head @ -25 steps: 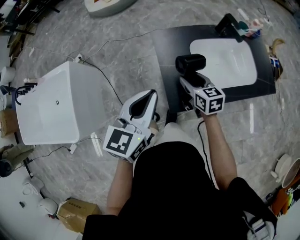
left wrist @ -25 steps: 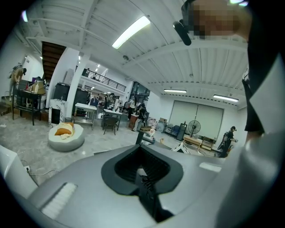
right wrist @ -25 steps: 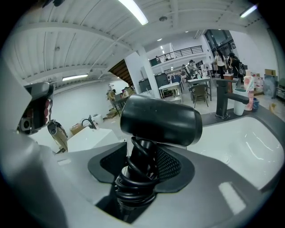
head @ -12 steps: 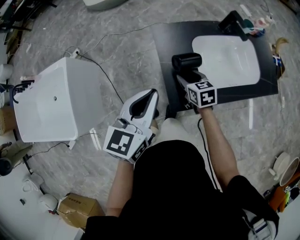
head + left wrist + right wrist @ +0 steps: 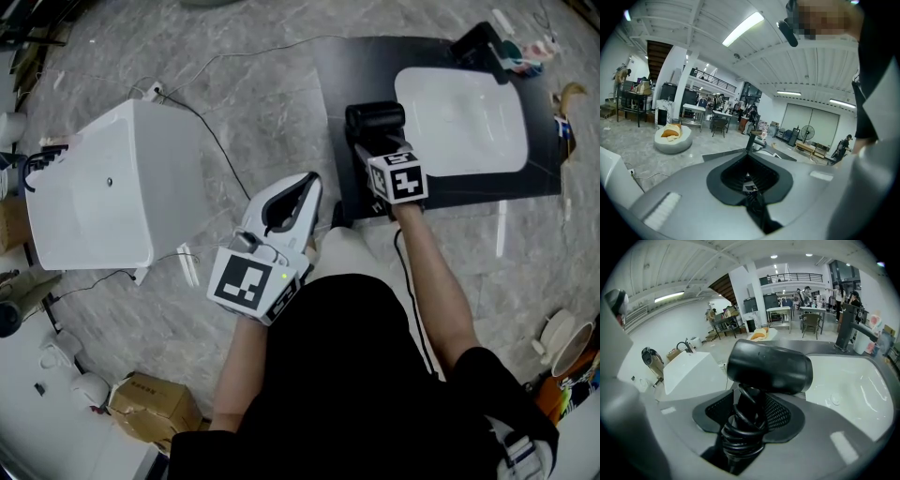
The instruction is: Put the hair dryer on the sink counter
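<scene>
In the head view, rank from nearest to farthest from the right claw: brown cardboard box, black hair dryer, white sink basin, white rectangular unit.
1. Black hair dryer, in the right claw.
2. White sink basin, right.
3. White rectangular unit, far left.
4. Brown cardboard box, bottom left.

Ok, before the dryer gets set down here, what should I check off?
1. Grip: right hand-held gripper shut on the hair dryer handle: ok.
2. Cord coiled round the handle, not trailing: ok.
3. Dryer over the black counter, left of the basin: ok.
4. Counter strip around it bare: ok.
5. Gap between dryer and counter: cannot tell.
6. Left hand-held gripper shut, empty, off over the floor: ok.
</scene>
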Tool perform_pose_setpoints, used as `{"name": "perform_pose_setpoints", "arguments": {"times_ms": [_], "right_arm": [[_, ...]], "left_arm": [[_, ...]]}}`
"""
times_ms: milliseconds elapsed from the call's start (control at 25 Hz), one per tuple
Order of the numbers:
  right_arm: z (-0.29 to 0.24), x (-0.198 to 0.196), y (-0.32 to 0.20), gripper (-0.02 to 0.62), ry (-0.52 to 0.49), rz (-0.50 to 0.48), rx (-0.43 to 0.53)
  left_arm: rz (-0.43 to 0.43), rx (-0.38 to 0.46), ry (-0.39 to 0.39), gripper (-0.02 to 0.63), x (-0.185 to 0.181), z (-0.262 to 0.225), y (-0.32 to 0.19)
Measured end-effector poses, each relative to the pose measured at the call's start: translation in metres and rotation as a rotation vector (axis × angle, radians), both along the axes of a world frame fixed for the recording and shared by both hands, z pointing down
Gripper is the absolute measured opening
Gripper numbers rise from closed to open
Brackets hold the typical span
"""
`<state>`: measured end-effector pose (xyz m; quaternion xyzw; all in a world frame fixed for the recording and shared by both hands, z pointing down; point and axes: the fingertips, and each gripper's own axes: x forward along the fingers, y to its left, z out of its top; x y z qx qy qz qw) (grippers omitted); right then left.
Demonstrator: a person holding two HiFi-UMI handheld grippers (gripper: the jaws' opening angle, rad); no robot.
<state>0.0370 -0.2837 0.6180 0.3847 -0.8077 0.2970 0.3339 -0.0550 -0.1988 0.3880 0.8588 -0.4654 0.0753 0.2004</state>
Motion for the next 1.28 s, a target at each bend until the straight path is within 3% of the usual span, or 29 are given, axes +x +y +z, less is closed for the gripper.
{"name": "perform_pose_setpoints", "arguments": {"times_ms": [480,1280], "right_arm": [[0.014,-0.003,-0.005,0.213,0.039,0.011,-0.028],[0.023,-0.010,-0.008,0.219,0.147,-0.005,-0.007]], "left_arm": [[-0.053,-0.029,-0.026,-0.003,-0.014,0.001,0.002],[-0.047,-0.028,-0.030,-0.003,-0.012,0.001,0.016]]}}
